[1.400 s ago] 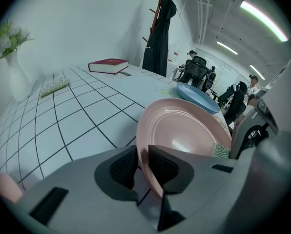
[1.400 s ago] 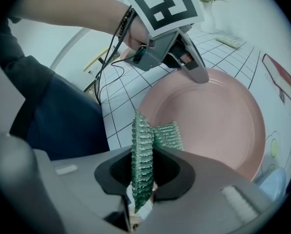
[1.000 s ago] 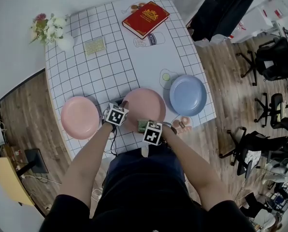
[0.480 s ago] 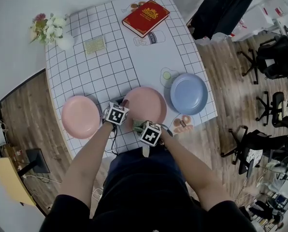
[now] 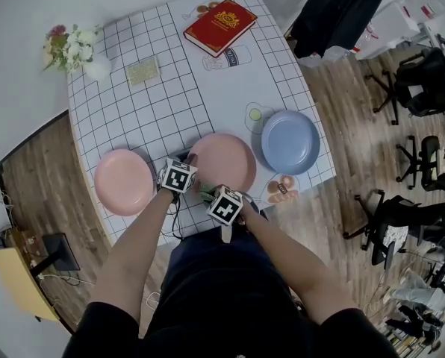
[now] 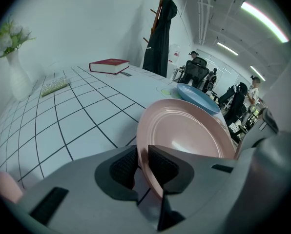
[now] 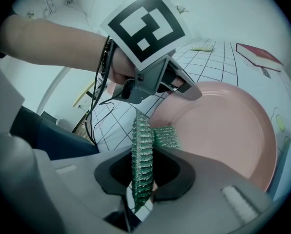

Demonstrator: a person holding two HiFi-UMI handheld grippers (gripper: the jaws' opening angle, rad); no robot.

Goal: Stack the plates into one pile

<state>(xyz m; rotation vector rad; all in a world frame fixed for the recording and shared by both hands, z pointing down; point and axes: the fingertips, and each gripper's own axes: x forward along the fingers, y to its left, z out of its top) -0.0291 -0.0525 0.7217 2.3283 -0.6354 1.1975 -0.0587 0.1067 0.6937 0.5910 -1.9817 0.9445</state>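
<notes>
Gripping the near-left rim of the middle pink plate (image 6: 184, 135), my left gripper (image 6: 141, 162) is pressing both pads on that edge. I am watching this plate sitting near the table's (image 5: 155, 103) near edge, between the other two. The second pink plate (image 5: 124, 181) is lying apart to its left, and the blue plate (image 5: 290, 142) is lying just beside it on the right. My right gripper (image 7: 144, 172) is clamping a green textured pad (image 7: 142, 150) that is standing on edge between its jaws. The pad's far end is reaching the near rim of the middle pink plate, close beside the left gripper. A red book (image 5: 222, 26) and a vase of flowers (image 5: 81, 51) are sitting at the far end.
</notes>
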